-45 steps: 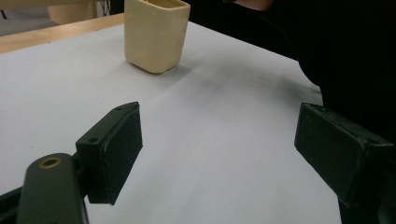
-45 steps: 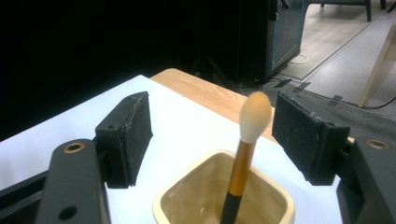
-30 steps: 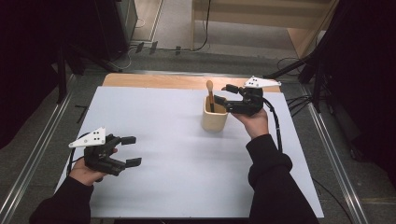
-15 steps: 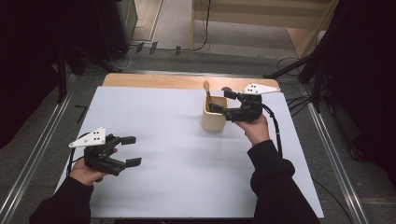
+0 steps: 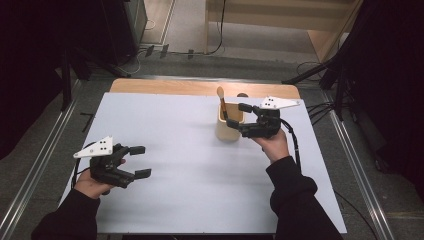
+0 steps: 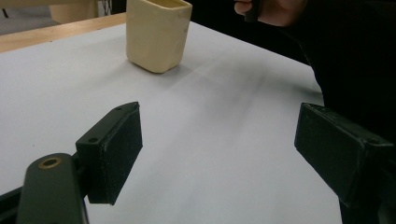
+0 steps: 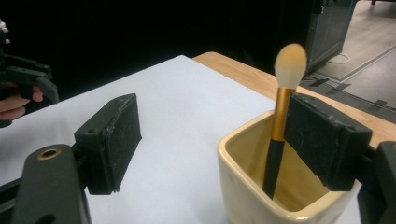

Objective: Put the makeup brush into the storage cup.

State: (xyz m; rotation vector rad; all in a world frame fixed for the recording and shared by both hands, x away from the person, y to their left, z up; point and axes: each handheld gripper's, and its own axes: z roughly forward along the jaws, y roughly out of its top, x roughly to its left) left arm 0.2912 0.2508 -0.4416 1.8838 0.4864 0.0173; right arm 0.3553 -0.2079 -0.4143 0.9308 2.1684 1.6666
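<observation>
Nearest to us, the left gripper [image 5: 134,161] rests low at the near left of the white surface [image 5: 175,200], its fingers [image 6: 112,149] spread wide with nothing between them. Well apart from it, toward the far right of the surface, stands the cream square cup [image 5: 229,126] with a makeup brush [image 5: 221,101] leaning upright inside, bristle head up. Our right gripper [image 5: 237,116] hovers at the cup's rim, fingers [image 7: 327,140] released; one sits just beside the brush handle [image 7: 275,149], the other hangs out over the bare surface. Beyond the white sheet we see a strip of bare wood [image 5: 165,87].
</observation>
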